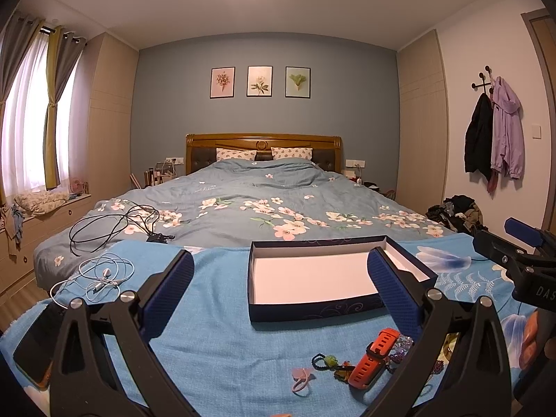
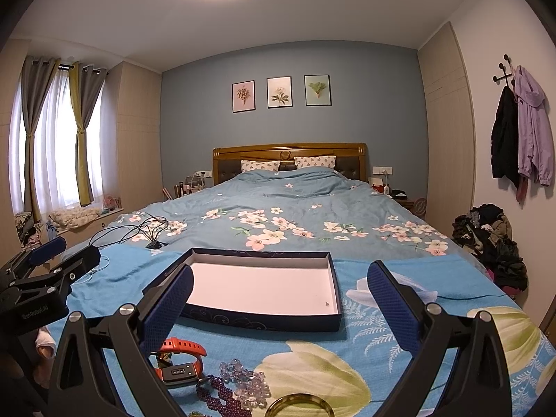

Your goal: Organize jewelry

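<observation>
Both my left gripper (image 1: 280, 274) and right gripper (image 2: 280, 285) hang spread wide and empty above the blue cloth (image 1: 215, 312), with the open box (image 2: 264, 288) just beyond the jewelry. The orange watch (image 1: 373, 358) looks light, its strap rubbery and springy, so I'd pinch across the band; the 2 bead bracelets (image 2: 243, 384) beside it look limp and slippery, best taken where strands bunch
</observation>
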### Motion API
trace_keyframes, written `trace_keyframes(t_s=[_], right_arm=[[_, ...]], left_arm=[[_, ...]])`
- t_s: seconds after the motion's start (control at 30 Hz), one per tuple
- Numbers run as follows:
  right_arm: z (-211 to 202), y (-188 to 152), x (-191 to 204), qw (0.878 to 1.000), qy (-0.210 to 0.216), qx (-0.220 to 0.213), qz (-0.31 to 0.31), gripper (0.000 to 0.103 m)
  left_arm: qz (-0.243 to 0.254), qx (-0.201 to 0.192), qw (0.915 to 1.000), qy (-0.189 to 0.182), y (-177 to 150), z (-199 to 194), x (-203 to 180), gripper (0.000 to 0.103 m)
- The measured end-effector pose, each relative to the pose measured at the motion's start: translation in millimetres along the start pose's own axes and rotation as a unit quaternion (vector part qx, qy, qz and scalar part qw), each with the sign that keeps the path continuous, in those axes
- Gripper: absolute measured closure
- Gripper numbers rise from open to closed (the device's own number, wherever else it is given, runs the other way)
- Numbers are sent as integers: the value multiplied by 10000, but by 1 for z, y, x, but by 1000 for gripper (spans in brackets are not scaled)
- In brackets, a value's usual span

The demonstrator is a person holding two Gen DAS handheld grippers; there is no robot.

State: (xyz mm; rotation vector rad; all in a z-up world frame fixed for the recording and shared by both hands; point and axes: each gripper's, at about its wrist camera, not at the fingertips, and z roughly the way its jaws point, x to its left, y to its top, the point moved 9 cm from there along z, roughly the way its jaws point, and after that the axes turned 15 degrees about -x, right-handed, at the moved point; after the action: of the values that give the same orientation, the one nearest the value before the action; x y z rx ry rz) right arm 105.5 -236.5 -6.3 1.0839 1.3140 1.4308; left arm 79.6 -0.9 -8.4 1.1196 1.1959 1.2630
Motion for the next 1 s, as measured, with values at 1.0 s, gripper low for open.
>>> trace_keyframes(t_s=[1.0], right_arm=[[-2, 3, -5, 10000, -17, 2, 34, 6]], left_arm=[[4, 29, 10000, -30, -2, 0, -3, 5]])
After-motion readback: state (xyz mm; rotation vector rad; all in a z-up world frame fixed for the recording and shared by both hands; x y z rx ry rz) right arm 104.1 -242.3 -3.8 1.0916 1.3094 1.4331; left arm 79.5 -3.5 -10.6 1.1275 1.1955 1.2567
